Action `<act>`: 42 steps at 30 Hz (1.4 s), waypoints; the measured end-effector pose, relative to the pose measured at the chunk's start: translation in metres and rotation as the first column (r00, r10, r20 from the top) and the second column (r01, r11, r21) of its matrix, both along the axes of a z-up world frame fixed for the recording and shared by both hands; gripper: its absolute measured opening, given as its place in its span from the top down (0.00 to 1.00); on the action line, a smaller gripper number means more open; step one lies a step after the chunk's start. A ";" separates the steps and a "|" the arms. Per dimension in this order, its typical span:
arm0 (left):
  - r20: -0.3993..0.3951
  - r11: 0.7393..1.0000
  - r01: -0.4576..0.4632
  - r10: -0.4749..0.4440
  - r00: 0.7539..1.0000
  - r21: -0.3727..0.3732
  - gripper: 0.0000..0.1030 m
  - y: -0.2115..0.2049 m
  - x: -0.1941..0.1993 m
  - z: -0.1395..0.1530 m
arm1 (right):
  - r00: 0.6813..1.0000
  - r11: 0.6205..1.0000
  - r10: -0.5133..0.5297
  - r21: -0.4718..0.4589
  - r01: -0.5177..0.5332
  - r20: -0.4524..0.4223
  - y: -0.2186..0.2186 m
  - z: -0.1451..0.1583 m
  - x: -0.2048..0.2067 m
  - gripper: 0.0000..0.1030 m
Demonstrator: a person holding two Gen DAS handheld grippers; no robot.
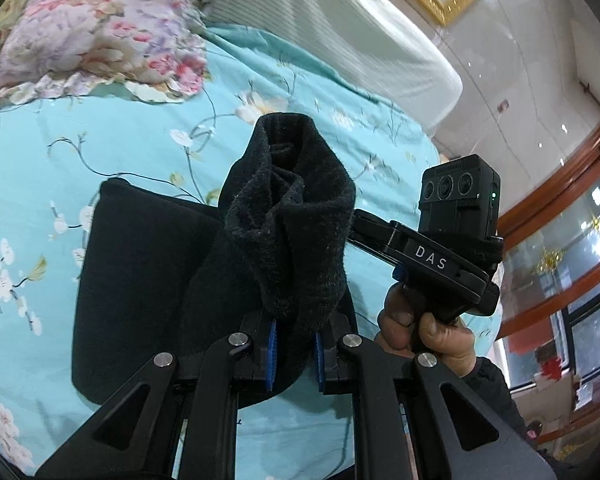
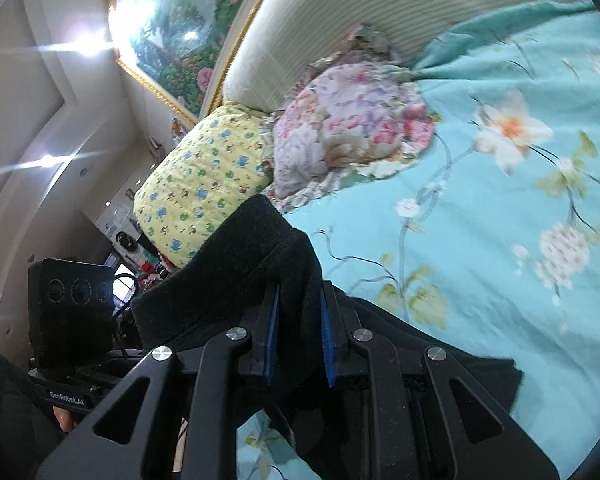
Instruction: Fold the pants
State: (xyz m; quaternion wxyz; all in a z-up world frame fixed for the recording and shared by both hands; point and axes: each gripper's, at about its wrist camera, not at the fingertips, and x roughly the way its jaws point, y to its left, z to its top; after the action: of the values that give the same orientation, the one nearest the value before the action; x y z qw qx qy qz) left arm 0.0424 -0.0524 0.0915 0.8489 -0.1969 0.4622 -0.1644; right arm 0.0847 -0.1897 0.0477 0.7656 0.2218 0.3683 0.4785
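Observation:
Black fleecy pants (image 1: 140, 280) lie partly flat on the turquoise flowered bedspread (image 1: 100, 152). My left gripper (image 1: 296, 344) is shut on a bunched fold of them that stands up between its blue pads. Beside it to the right, a hand holds the right gripper's body (image 1: 440, 252). In the right wrist view my right gripper (image 2: 298, 340) is shut on another thick fold of the pants (image 2: 260, 264), lifted off the bed. More black cloth spreads under and to the right of it. The left gripper's camera block (image 2: 74, 304) shows at the lower left.
A floral pillow (image 1: 92, 36) and a yellow patterned pillow (image 2: 204, 180) lie against the pale striped headboard (image 2: 340, 12). A gold-framed picture (image 2: 172, 32) hangs on the wall. A wooden-framed window (image 1: 572, 248) stands beyond the bed edge on the right.

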 end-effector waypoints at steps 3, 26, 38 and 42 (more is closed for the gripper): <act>-0.005 1.000 0.020 -0.020 1.000 0.013 0.87 -0.012 0.010 -0.009 | 1.000 1.000 -0.025 -0.003 0.025 -0.016 -0.011 -0.009 0.000 0.80; -0.010 0.989 0.149 -0.149 0.989 0.011 0.43 -0.055 0.017 -0.045 | 0.950 0.947 -0.304 -0.125 0.294 -0.069 -0.084 -0.020 -0.023 0.42; 0.065 0.990 0.142 -0.141 0.988 -0.019 0.35 -0.022 0.002 -0.018 | 0.912 0.912 -0.403 -0.112 0.394 -0.075 -0.101 -0.012 -0.049 0.21; 0.067 0.994 0.107 -0.104 0.992 -0.030 0.35 -0.005 0.000 -0.015 | 0.911 0.911 -0.406 -0.105 0.398 -0.069 -0.100 -0.006 -0.056 0.19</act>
State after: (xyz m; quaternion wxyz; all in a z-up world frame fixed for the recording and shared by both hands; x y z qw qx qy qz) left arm 0.0425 -0.0572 0.0770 0.8503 -0.1810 0.4410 -0.2232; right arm 0.0286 -0.2897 0.0418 0.8395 0.2797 0.3696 0.2836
